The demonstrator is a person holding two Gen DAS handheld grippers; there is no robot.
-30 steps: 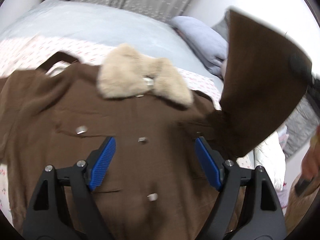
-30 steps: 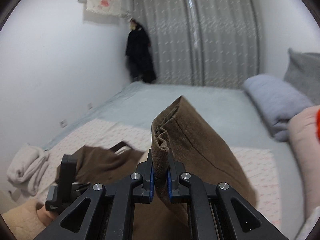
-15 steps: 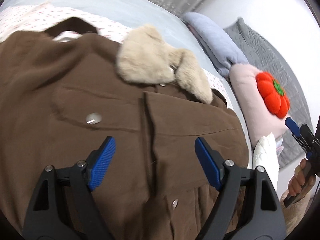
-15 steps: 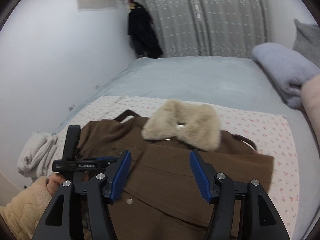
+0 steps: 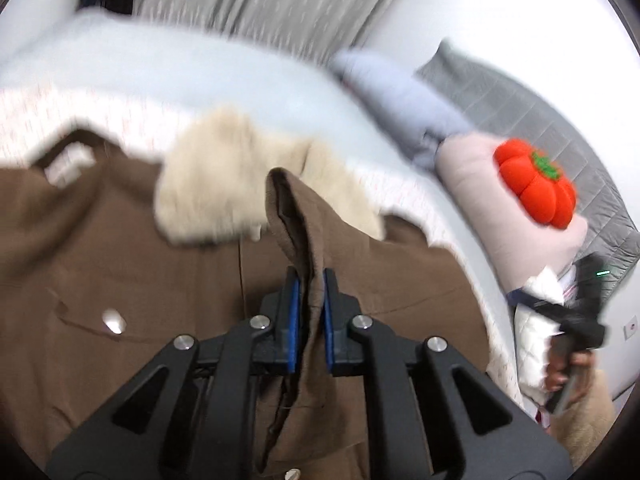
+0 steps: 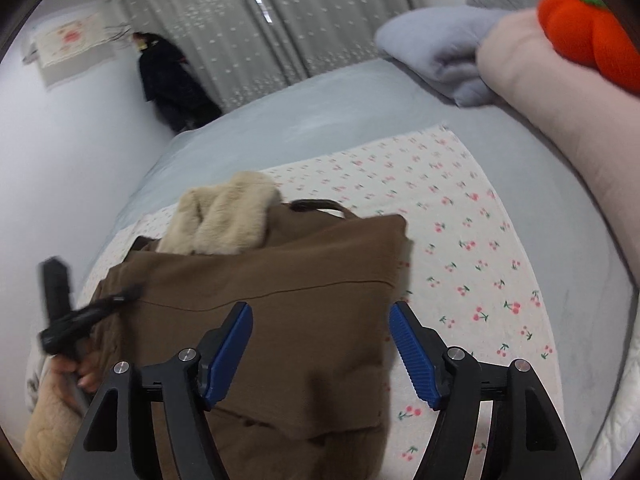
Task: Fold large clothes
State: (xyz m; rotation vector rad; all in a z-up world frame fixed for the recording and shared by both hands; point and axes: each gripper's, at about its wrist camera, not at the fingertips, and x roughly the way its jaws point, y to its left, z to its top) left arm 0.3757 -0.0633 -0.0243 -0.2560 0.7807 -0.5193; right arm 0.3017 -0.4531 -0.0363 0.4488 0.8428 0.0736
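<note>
A brown coat [image 5: 120, 264] with a cream fur collar [image 5: 224, 176] lies spread on a bed, resting on a white sheet printed with small red cherries [image 6: 460, 248] that covers the near part of a pale blue-grey bedspread [image 6: 320, 120]. The left tongs [image 5: 310, 280] are clamped on a raised fold of the coat's brown cloth, the blue pads pressing it from both sides so that a ridge stands up in front of the collar. The right tongs [image 6: 320, 344] stand wide apart, having just been opening, and hover above the coat's folded-over edge near the cherry sheet with nothing pinched between them. At the head of the bed lie a rolled light-blue blanket [image 6: 436, 44], a pale pink pillow [image 5: 500, 200] carrying an orange pumpkin-shaped cushion [image 5: 534, 186], and a grey quilted pillow [image 5: 540, 92]. Grey curtains with small pale marks [image 6: 280, 16] hang behind the bed, a dark garment [image 6: 172, 76] hangs in the corner beside them, and the walls are plain white. The left view is blurred.
</note>
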